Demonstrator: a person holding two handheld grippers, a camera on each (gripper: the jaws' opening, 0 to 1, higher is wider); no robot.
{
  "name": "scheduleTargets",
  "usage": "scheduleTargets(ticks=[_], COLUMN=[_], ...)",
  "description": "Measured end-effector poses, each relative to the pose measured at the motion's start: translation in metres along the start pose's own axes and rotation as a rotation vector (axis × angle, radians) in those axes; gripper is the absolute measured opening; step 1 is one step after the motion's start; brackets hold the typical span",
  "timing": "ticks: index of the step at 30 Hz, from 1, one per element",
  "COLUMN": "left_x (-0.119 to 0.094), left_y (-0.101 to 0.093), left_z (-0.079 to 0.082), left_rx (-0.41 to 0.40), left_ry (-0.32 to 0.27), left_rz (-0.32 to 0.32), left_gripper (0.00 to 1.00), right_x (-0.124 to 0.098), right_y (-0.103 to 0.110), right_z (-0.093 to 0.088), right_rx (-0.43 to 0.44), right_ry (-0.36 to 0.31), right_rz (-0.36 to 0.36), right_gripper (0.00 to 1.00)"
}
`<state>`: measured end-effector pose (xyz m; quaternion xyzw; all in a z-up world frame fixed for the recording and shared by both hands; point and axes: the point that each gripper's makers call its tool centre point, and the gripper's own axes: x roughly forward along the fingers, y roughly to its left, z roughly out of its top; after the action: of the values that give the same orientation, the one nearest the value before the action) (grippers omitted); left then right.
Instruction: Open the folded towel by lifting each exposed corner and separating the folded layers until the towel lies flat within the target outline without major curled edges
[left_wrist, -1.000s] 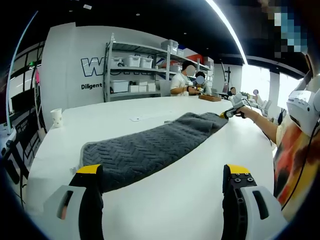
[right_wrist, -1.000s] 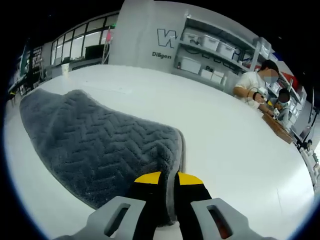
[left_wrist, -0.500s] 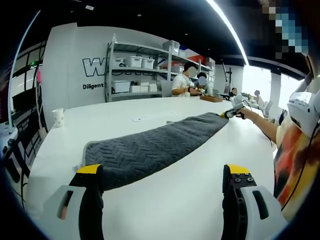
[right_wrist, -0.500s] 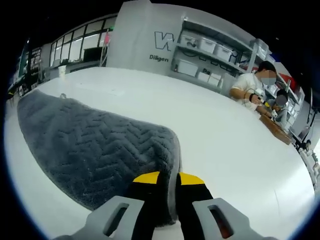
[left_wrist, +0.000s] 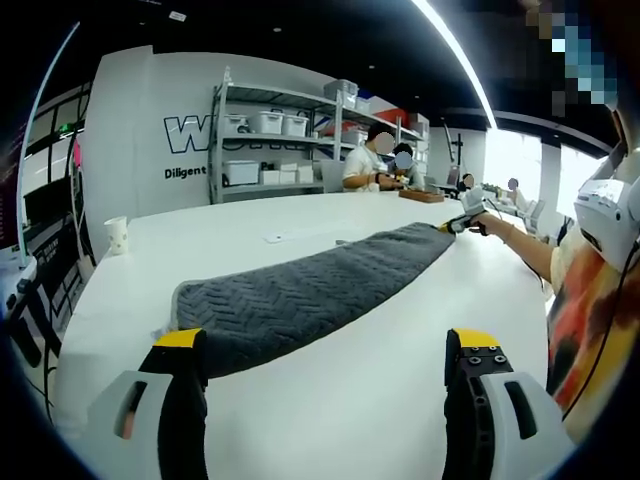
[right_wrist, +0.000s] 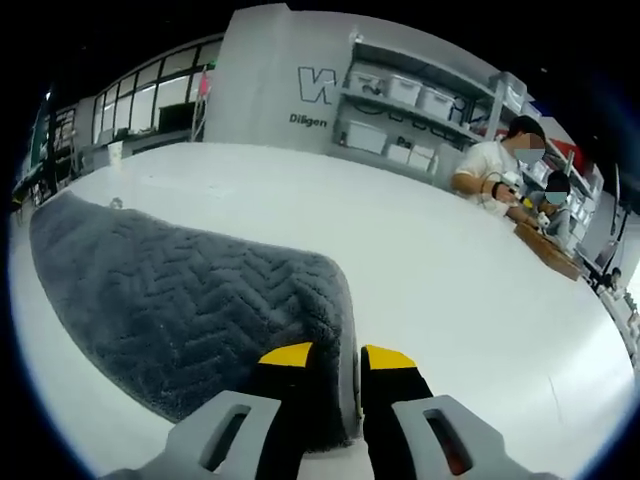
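The left gripper view looks low along the white table (left_wrist: 330, 400) from beyond one end of the grey towel (left_wrist: 300, 295), facing down the towel's length toward the far end, where the right gripper (left_wrist: 452, 226) shows small; its own left gripper (left_wrist: 325, 350) rises at the bottom. The right gripper view sits right at the towel's (right_wrist: 180, 310) opposite end, very near the cloth, its jaws (right_wrist: 336, 358) at the edge, looking back along the towel. Both views share the towel, the table (right_wrist: 480, 330), the shelving (left_wrist: 270, 140) (right_wrist: 420, 110) beyond the towel and the seated people (left_wrist: 380, 160) (right_wrist: 510, 170)
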<state>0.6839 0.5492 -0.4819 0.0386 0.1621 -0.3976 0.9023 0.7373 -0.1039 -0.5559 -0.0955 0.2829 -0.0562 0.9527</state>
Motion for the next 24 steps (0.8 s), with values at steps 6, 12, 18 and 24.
scheduleTargets(ticks=[6,12,18,24], left_x=[0.000,0.002,0.007,0.011], left_y=[0.002,0.003,0.002,0.001], left_z=[0.000,-0.004,-0.004,-0.008], left_rx=[-0.009,-0.015,-0.013,-0.017], left_ry=[0.000,0.017,0.024,0.034], left_rz=[-0.004,-0.009,-0.021,-0.034], left_gripper=[0.97,0.97,0.97,0.97], right_x=[-0.015,-0.038,-0.053,-0.066], right_y=[-0.013,-0.013,0.008,0.034], right_z=[0.011,0.029,0.033,0.034], right_rx=[-0.064,-0.040,0.000,0.030], right_ry=[-0.011,-0.057,-0.060,-0.093], right_rz=[-0.101,-0.101,-0.039,0.029], right_gripper=[0.24,0.59,0.83,0.99])
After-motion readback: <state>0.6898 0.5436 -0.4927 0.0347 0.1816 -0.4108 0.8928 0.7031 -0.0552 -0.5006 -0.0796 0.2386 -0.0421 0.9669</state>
